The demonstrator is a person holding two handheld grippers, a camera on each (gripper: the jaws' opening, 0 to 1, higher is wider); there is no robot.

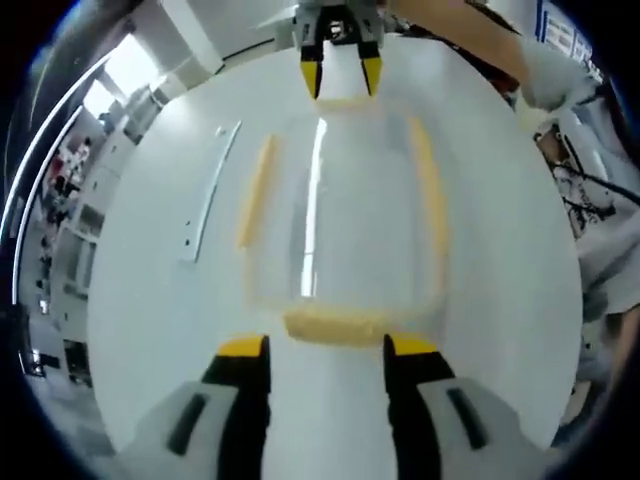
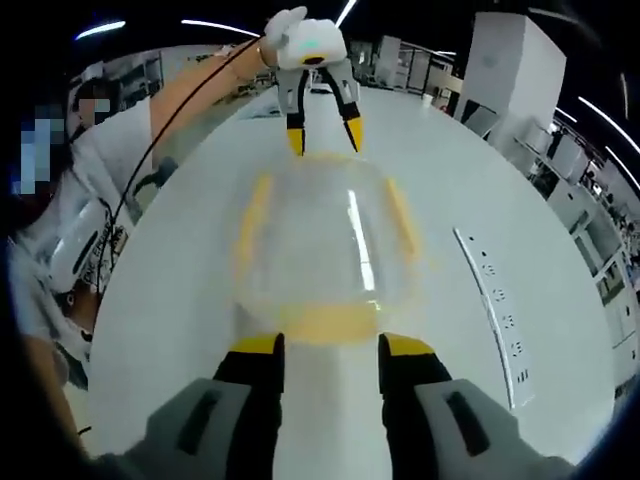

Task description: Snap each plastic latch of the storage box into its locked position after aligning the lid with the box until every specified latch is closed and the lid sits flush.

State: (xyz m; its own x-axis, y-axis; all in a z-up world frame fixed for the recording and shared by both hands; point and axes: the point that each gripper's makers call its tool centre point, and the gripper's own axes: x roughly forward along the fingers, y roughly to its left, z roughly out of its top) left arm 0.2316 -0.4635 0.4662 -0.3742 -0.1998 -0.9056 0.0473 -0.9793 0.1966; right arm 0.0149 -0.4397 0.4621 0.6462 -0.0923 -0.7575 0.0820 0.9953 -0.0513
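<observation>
Clear storage box (image 1: 345, 220) mid-worktop (image 1: 150, 330): light, slippery, likely slides. Left gripper (image 1: 327, 352) and right gripper (image 2: 330, 350) gape empty at opposite yellow end latches (image 1: 340, 326); press there.

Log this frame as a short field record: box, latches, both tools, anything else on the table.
box: clear storage box with lid on, standing on white table
latches: yellow, one per side; near-end latch just ahead of left tool; locked or not, cannot tell
left tool: open, at one end of box
right tool: open, at opposite end latch
other: white power strip lying beside box
</observation>
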